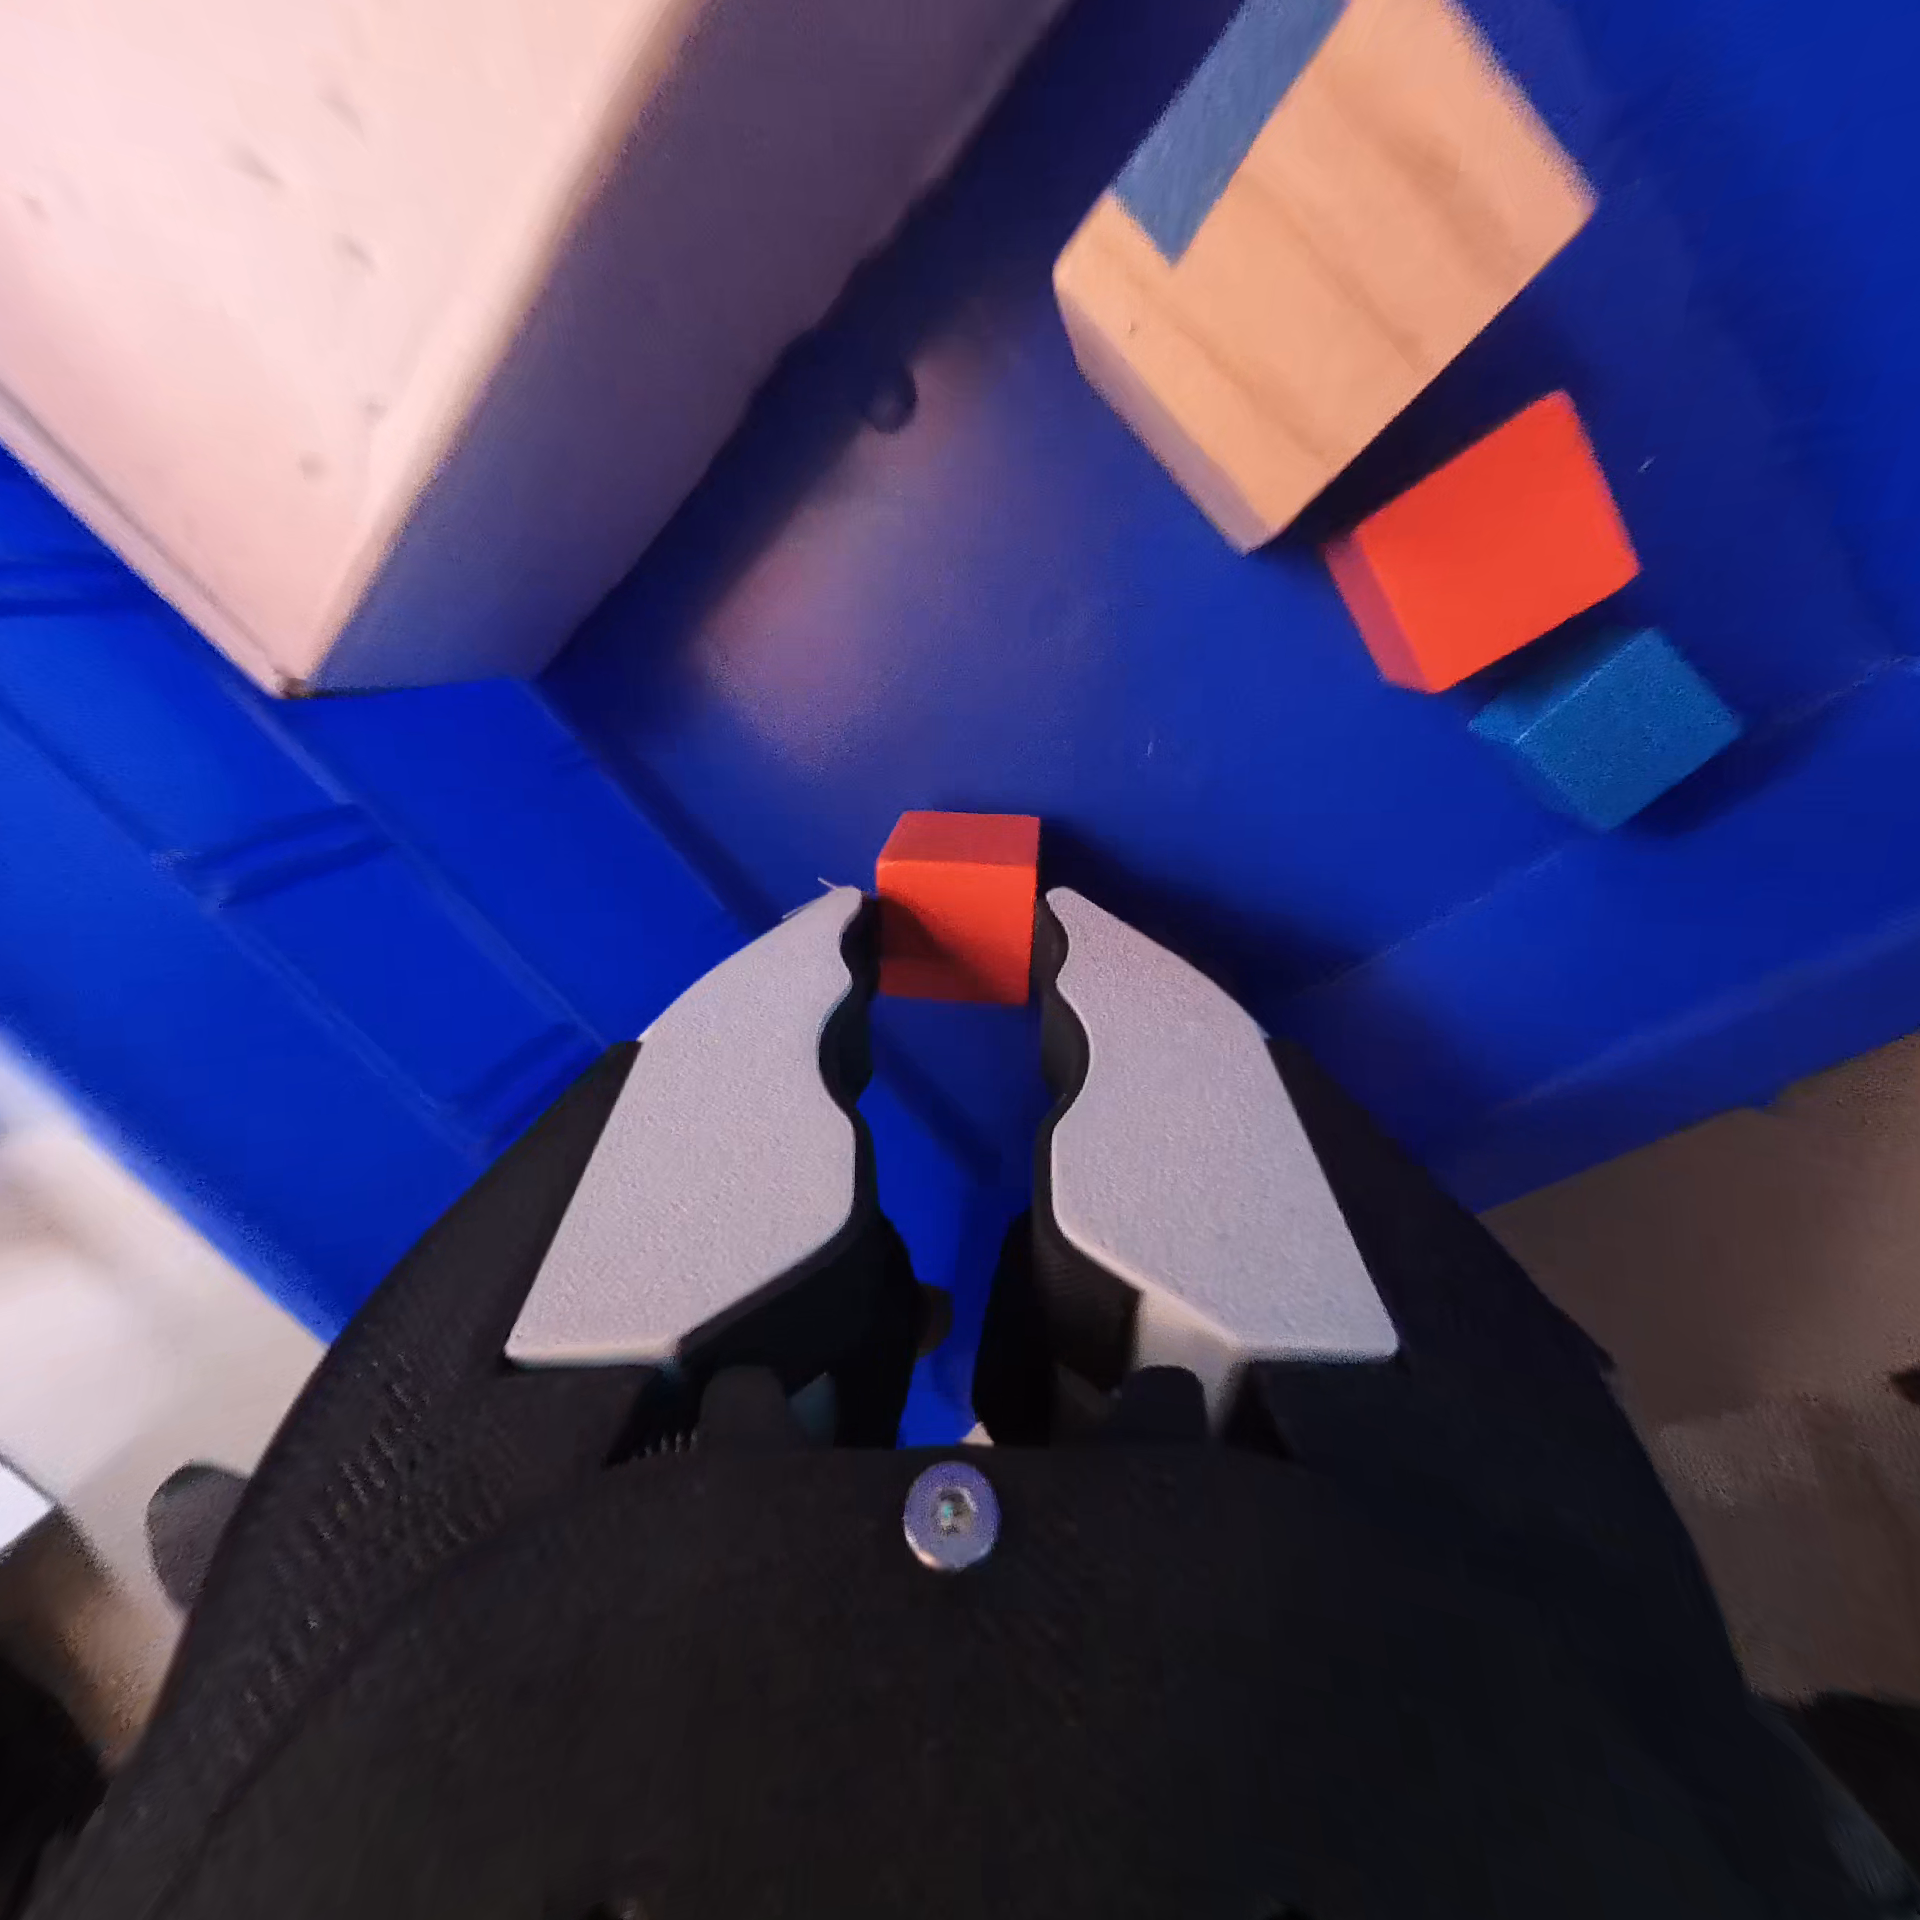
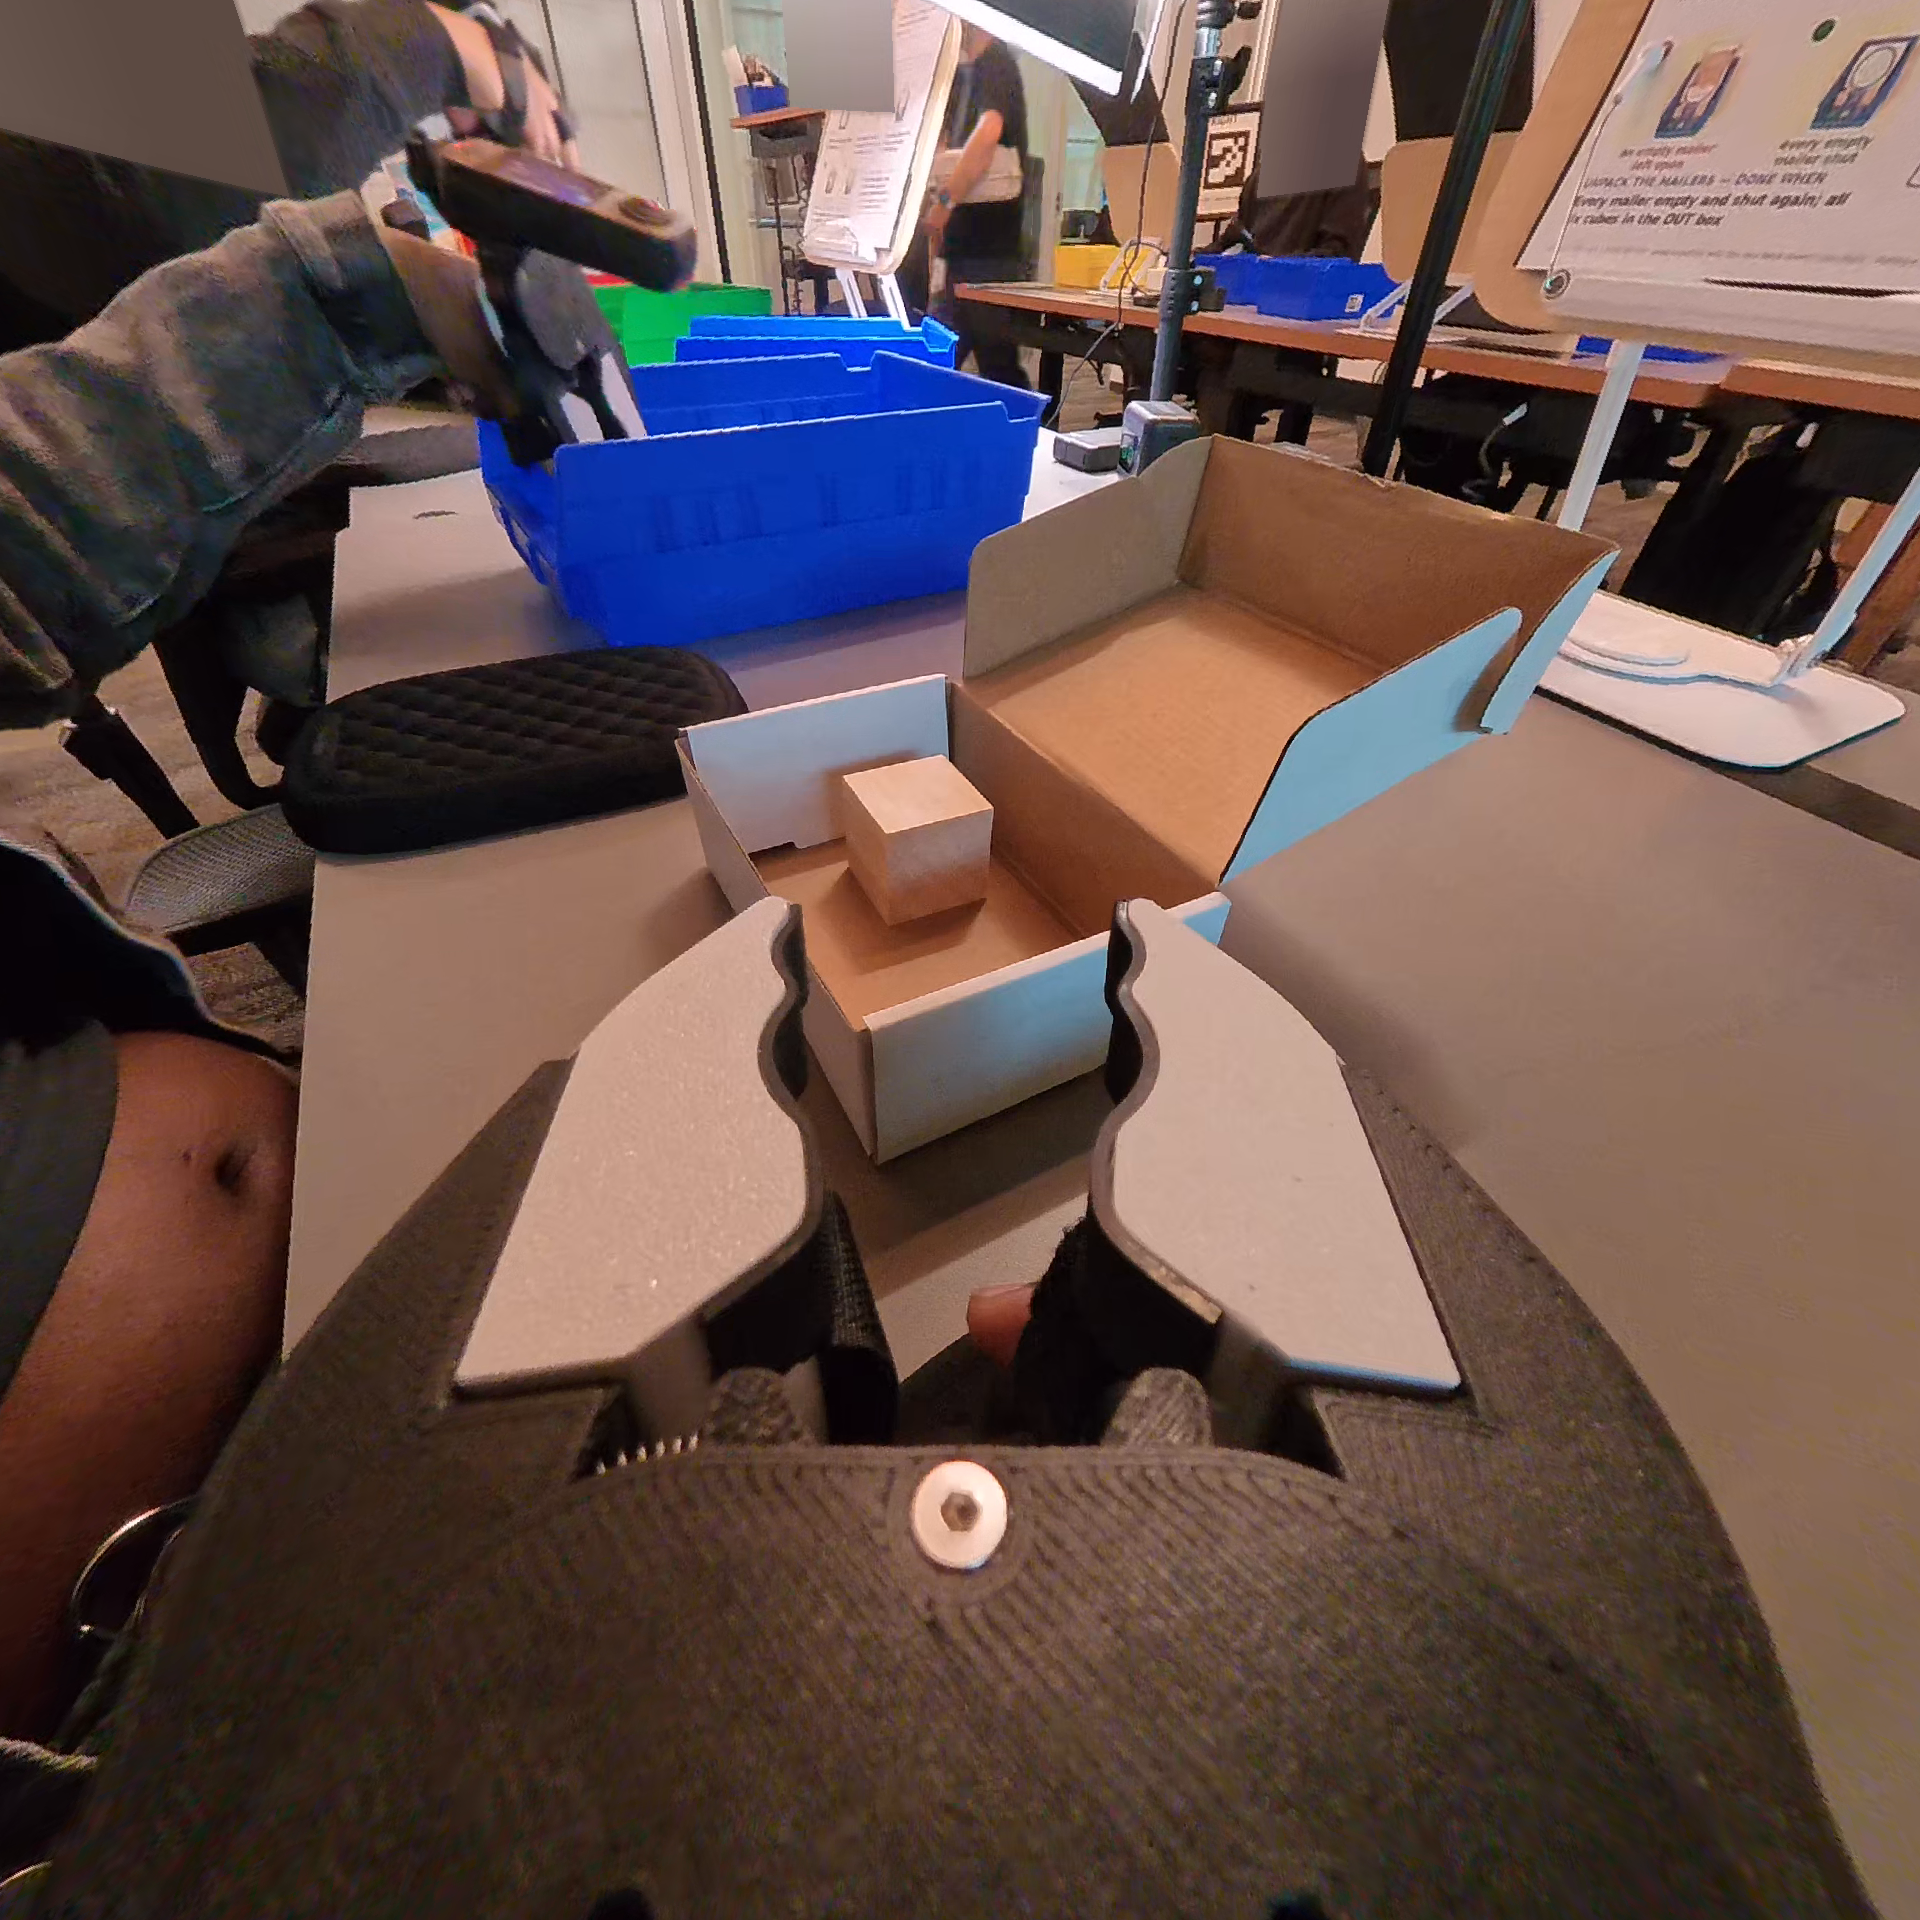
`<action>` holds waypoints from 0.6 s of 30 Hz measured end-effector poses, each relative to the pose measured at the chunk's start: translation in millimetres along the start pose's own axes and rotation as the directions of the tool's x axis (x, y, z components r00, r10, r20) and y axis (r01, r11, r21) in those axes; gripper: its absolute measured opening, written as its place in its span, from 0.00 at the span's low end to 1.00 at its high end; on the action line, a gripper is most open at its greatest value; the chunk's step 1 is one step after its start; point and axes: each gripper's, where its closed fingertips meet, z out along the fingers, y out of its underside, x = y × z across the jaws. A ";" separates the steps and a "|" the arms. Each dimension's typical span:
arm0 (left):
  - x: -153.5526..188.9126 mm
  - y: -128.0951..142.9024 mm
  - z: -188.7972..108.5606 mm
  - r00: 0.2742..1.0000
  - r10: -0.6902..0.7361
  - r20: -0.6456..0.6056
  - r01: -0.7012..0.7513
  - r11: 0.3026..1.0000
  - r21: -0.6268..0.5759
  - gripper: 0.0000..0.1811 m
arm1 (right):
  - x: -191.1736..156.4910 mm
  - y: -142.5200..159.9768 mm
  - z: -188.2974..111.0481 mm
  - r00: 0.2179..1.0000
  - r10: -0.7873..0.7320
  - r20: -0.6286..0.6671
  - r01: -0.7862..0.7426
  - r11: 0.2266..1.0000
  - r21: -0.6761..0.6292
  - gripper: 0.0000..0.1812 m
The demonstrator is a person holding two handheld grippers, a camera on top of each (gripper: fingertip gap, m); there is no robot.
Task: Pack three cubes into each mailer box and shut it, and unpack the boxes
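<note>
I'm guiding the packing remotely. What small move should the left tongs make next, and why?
Probably lift straight up out of the blue bin. The left tongs look shut on the small red cube, and the open mailer box holds only one wooden cube.

Surface: a grey table [image 2: 1558, 1039] is seen in the right wrist view, running from the near edge to the far end.
Mailer box [image 2: 997, 1029]: set directly on the table near the middle, lid laid open and back.
Blue bin [image 2: 769, 530]: placed on the table beyond the box, towards the far left corner.
Black pad [image 2: 509, 738]: a quilted black cushion laid flat at the table's left edge, between bin and box.
White stand base [image 2: 1725, 696]: rested on the table at the right, well apart from the bin.
Small grey device [image 2: 1091, 449]: seen on the far end, just beside the bin.
</note>
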 end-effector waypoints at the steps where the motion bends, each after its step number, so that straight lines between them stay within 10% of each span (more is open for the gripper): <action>1: -0.9 -7.3 -5.5 1.000 -0.015 0.018 0.014 0.997 0.073 0.16 | 0.2 0.0 0.1 1.000 0.000 -0.001 0.000 1.000 0.000 0.31; 5: 8.0 -51.2 -43.5 0.995 -0.095 0.006 0.080 0.874 0.478 0.16 | -2.0 -1.7 -0.7 1.000 -0.006 0.014 0.006 1.000 0.012 0.24; 10: 48.8 -102.9 -115.7 0.975 -0.081 -0.209 0.222 0.457 0.861 0.15 | -4.9 -6.6 -2.7 0.999 -0.042 0.015 0.042 0.998 0.042 0.25; 14: 100.3 -127.5 -167.6 0.915 0.097 -0.393 0.378 0.138 0.915 0.15 | -10.9 -20.3 -1.8 0.987 -0.162 -0.011 0.162 0.980 0.119 0.32; 18: 148.6 -145.6 -192.5 0.793 0.290 -0.536 0.552 0.031 0.833 0.15 | -30.3 -53.7 -0.7 0.944 -0.326 -0.047 0.325 0.898 0.295 0.33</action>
